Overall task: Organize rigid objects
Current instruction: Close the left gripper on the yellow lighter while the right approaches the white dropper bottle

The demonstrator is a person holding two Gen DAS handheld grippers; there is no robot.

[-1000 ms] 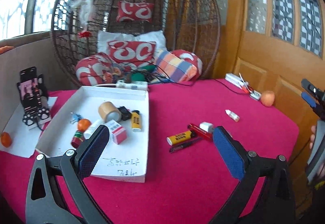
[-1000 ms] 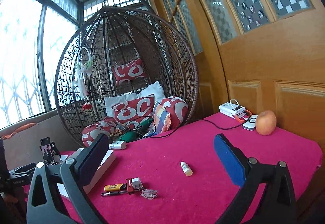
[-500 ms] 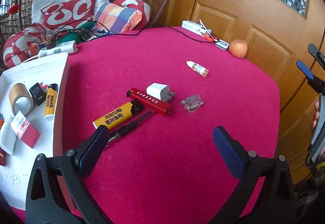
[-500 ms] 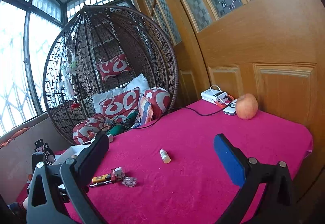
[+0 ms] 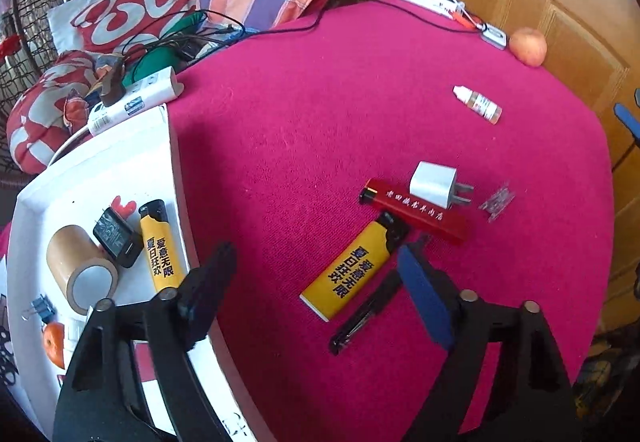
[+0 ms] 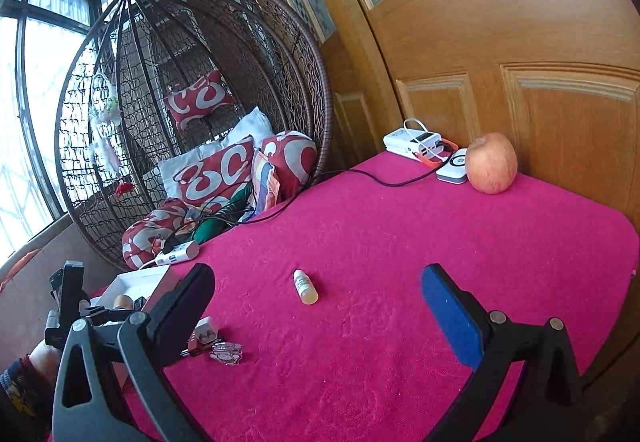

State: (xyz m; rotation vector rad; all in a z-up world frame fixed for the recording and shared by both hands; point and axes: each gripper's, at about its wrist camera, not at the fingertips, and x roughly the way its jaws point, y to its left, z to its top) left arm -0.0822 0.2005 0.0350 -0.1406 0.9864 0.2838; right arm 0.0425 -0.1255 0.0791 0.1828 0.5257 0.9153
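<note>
The yellow lighter [image 5: 352, 278] lies flat on the red cloth of the desk [image 5: 304, 129], toward its near edge, slanting up to the right. A black pen [image 5: 366, 316] lies alongside it, just beside and to its right. Touching the lighter's black head is a red lighter [image 5: 416, 211], and a white plug [image 5: 434, 183] rests against that one's far side. A small clear trinket [image 5: 496, 199] sits just beyond the plug, nearer the desk's right edge.

The left gripper [image 5: 316, 270] hangs over the yellow lighter with its fingers [image 5: 420, 294] spread. They have just been closing in, and the lighter and pen lie in the gap between them, not pinched. The left finger stands over the rim of the white tray [image 5: 172, 161], which runs along the desk's left edge and holds a second yellow lighter [image 5: 158, 246], a tape roll [image 5: 78, 274] and a small black block [image 5: 116, 238].

The middle of the desk is bare cloth, with only a little dropper bottle [image 6: 305, 286] lying well apart from the rest. The right gripper [image 6: 316, 306] hangs low over this open stretch, fingers [image 6: 448, 314] spread wide with nothing between them. At the far right corner, against the wooden door [image 6: 540, 53], sit an apple [image 6: 491, 163] and a white power bank [image 6: 414, 143] with its cable trailing along the far edge toward the wicker chair [image 6: 192, 113].
</note>
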